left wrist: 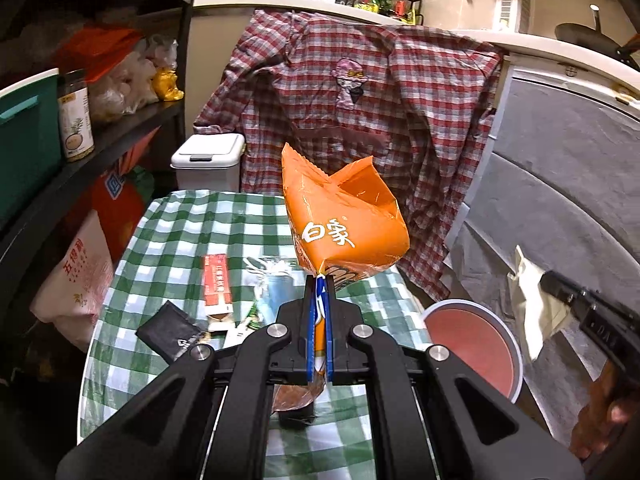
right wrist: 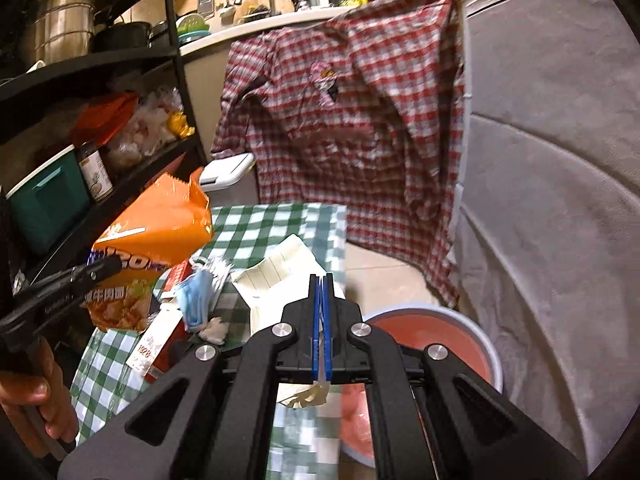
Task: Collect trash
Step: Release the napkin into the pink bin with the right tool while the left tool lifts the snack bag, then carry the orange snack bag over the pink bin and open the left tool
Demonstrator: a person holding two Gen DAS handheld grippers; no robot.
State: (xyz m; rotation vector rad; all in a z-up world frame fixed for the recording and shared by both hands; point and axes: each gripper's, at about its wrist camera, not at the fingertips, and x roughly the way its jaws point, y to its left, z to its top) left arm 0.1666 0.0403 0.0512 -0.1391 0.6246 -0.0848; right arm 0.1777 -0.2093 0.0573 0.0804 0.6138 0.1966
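My right gripper pinches a cream paper sheet almost above the red-lined bin just to its right. My left gripper pinches an orange noodle wrapper, farther left over the checked table.

- Your left gripper covers the orange noodle packet's lower end.
- The pink basin is cut off behind your right gripper.
- The packet hides part of the red carton.
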